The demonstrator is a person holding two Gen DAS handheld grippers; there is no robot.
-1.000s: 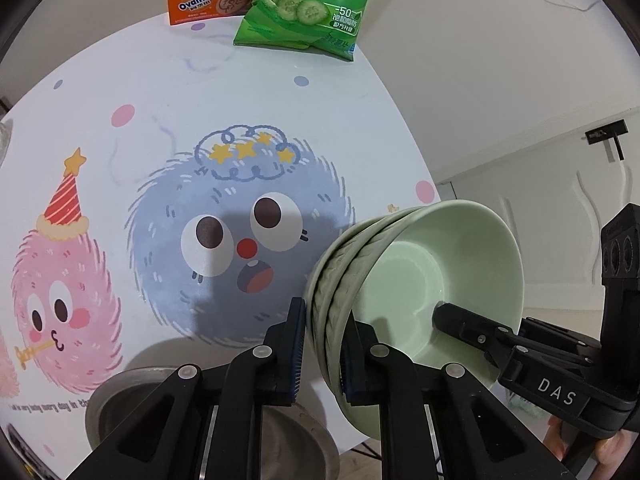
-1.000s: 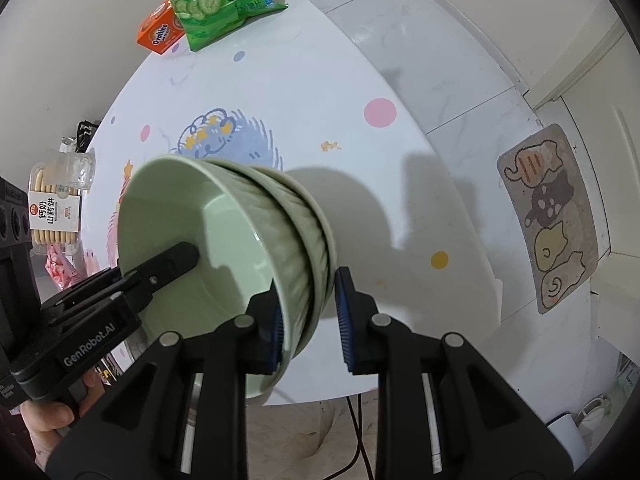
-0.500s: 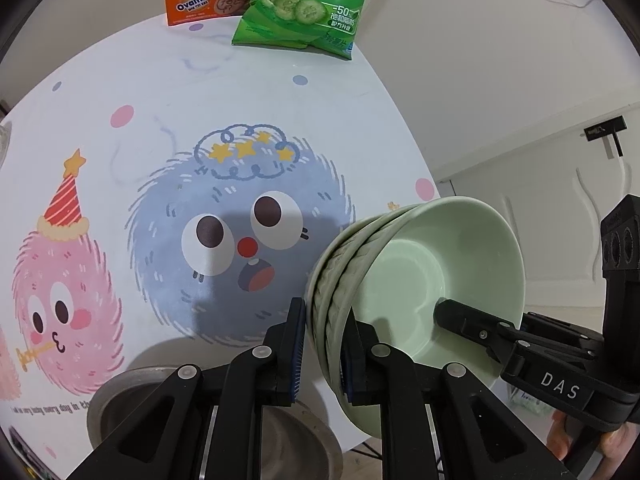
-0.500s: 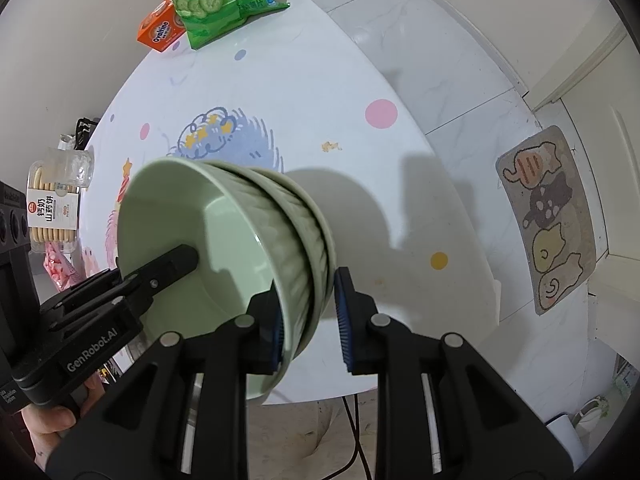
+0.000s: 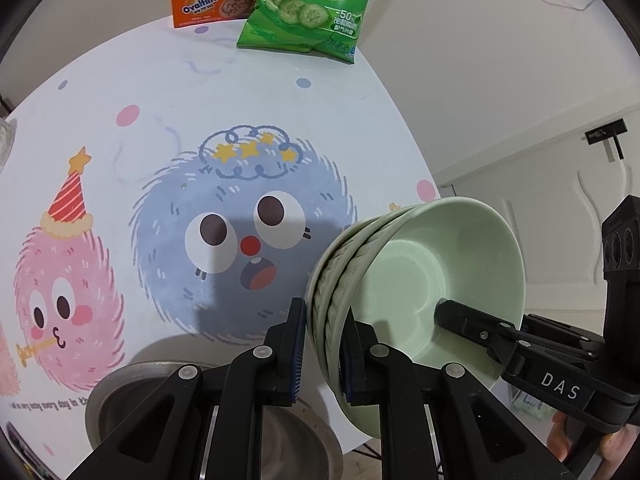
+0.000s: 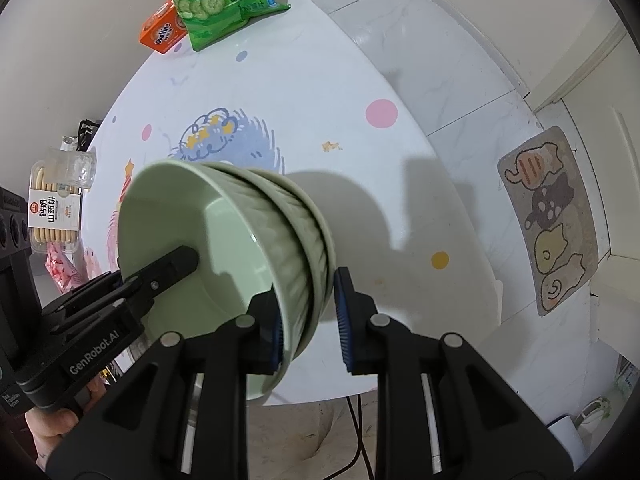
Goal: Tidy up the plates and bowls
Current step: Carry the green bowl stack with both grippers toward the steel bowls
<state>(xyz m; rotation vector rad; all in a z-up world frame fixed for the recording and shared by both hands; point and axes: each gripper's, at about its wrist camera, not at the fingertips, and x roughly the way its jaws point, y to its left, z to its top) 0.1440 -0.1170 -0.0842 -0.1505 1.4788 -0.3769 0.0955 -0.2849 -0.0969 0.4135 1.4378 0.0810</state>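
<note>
In the left wrist view, the left gripper [image 5: 322,344] is clamped on the rim of a stack of pale green bowls [image 5: 420,272], one finger outside and one inside; the stack is tipped on its side and held off the surface [image 5: 240,92], at its near right edge; the right gripper [image 5: 456,314] reaches into the top bowl from the right; a grey metal dish [image 5: 132,392] sits below the fingers; an orange Ovaltine box [image 5: 212,0] and a green chip bag [image 5: 308,4] lie at the far edge.

In the right wrist view, the right gripper [image 6: 308,320] straddles the opposite rim of the green bowls [image 6: 224,240]; its left pad presses the inside, while whether the right pad touches I cannot tell; the left gripper [image 6: 178,262] shows inside the bowl; a cookie pack [image 6: 52,208] rests at the left edge; a cat-print mat [image 6: 548,216] lies on the floor.
</note>
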